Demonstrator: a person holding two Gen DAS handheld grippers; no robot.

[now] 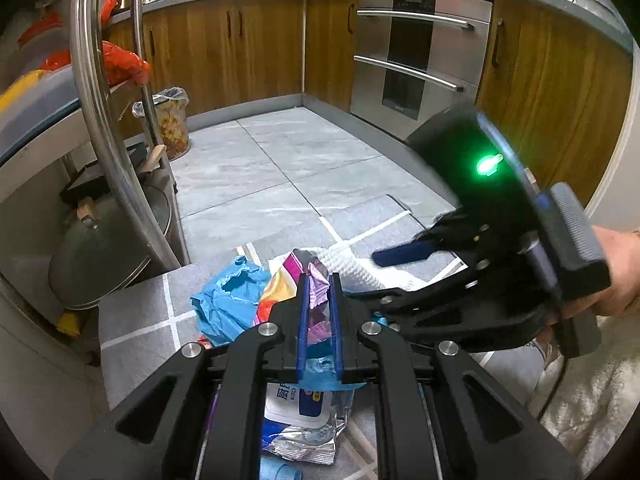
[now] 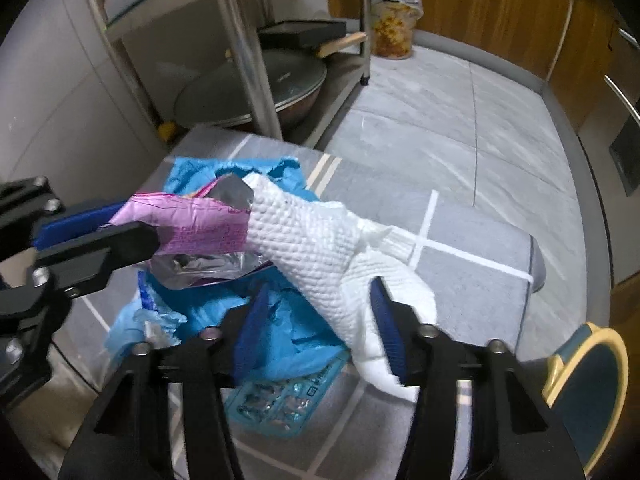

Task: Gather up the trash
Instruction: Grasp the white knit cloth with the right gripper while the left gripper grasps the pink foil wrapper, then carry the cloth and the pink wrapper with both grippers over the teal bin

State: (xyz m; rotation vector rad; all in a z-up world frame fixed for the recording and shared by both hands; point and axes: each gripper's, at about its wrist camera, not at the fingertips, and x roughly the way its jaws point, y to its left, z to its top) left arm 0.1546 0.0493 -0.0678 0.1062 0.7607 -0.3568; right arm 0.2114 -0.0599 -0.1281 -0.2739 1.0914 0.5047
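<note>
My left gripper is shut on a pink and silver snack wrapper, held above a grey stool top; it also shows in the right wrist view. A white paper towel drapes from the wrapper down between the fingers of my right gripper, which is open around it. Blue plastic, a blue blister pack and a foil wipes pack lie on the stool beneath. My right gripper appears in the left wrist view at the right.
A lined trash bin stands on the grey tile floor by the wooden cabinets. A steel rack with a wok lid stands at the left. An oven is at the back right.
</note>
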